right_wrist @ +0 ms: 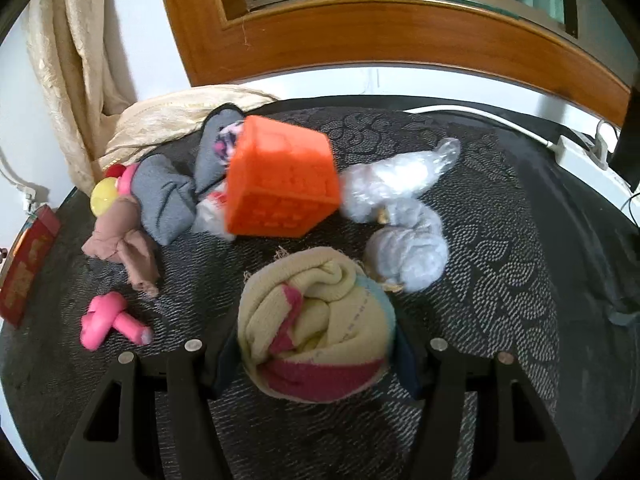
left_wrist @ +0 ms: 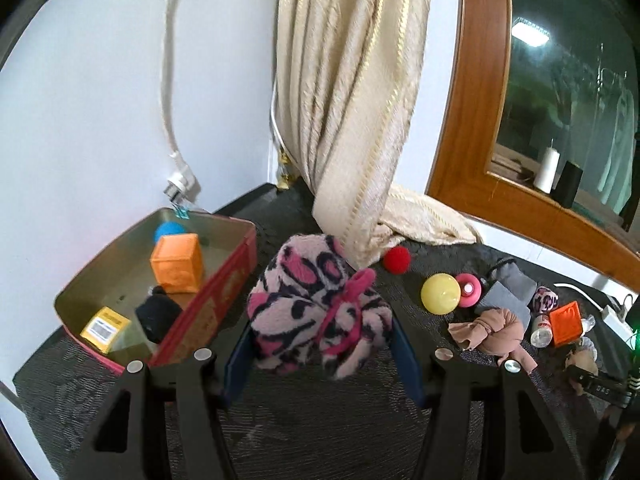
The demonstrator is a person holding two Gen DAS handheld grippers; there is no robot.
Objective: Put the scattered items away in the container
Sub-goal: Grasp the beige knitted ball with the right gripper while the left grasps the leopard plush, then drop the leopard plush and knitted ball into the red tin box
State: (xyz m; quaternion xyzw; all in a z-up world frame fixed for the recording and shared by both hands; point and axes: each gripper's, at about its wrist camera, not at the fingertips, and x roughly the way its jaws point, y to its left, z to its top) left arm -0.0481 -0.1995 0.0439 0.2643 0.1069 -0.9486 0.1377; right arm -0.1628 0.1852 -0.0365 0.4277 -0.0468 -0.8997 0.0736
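My left tool (left_wrist: 322, 344) pinches the fluffy pink-and-black patterned sock bundle (left_wrist: 320, 304), beside the red rectangular tin (left_wrist: 224, 292). My right tool (right_wrist: 316, 360) pinches the rolled cream-and-pink sock ball (right_wrist: 314, 326) over the bench (right_wrist: 500, 240). Both seem light and soft, so I grip their thick middle.

A pink-and-black fuzzy bundle (left_wrist: 320, 304) hung beside the open red tin (left_wrist: 224, 292). The tin held an orange cube (left_wrist: 178, 262). A rolled cream-and-pink sock (right_wrist: 316, 328) sat near another orange cube (right_wrist: 280, 184).
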